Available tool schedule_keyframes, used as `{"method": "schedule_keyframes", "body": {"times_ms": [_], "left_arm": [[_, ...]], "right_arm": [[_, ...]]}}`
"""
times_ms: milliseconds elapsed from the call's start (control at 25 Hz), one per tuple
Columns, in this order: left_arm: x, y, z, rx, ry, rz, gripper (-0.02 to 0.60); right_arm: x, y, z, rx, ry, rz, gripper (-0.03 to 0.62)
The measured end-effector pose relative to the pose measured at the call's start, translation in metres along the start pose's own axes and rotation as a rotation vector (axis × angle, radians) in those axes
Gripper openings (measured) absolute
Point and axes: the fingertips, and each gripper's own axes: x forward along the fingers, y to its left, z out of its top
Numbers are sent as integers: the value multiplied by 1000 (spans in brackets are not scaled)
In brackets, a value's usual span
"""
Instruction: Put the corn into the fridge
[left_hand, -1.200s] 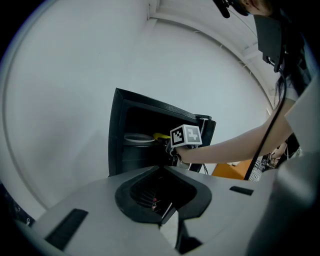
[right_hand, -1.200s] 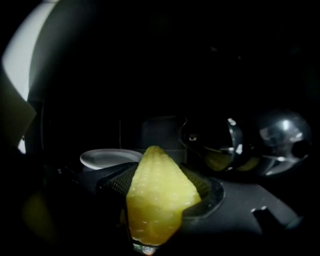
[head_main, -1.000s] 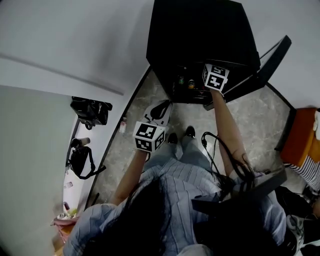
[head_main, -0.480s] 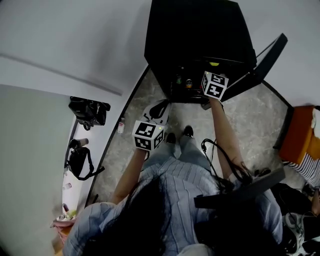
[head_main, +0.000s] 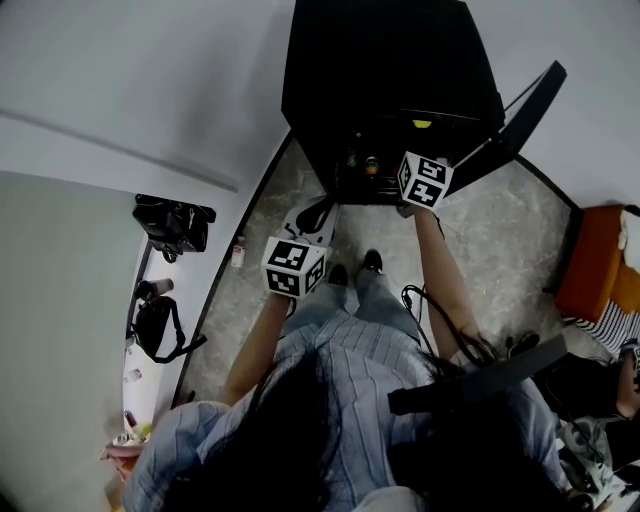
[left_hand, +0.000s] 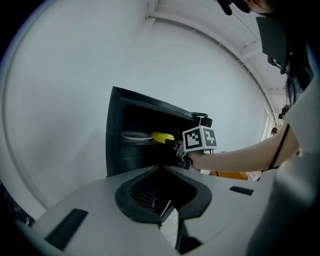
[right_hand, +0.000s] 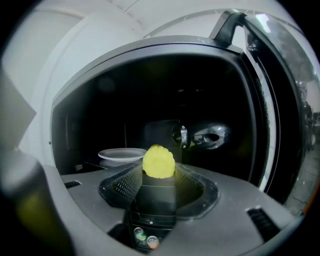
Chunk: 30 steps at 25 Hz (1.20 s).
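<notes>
As the right gripper draws back from the open black fridge, its marker cube sits nearer the person than a second ago. A yellow speck of corn, hidden then, now shows on the upper shelf. The jaws have just been closing a little but stand spread, with the corn at the mouth of the gap and not pinched.

The head view gives only that speck. The right gripper view shows the cob end-on, just beside a white plate, with small bottles on a lower shelf. The left gripper view shows it from the side.

The corn lies flat, its long axis running into the fridge, one end facing the right gripper. The left gripper hangs by the person's knees, jaws pressed together and empty.
</notes>
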Motion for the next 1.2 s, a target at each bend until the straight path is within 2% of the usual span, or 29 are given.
{"method": "schedule_keyframes", "body": {"times_ms": [440,680,960,1200], "left_arm": [[-4,0,-1,12,1,6,34],[-7,4,2,17,-7,15,34],[-7,6,6,18,-22,5,34],[-12,4,6,23,-36,-18,34]], "right_arm": [[14,-3,2,-13,38,3,209],[12,-1,1,39,51,35,210],[-20,0,-5,129,53,57,210],[-63,11,-10,150,55,71,209]]}}
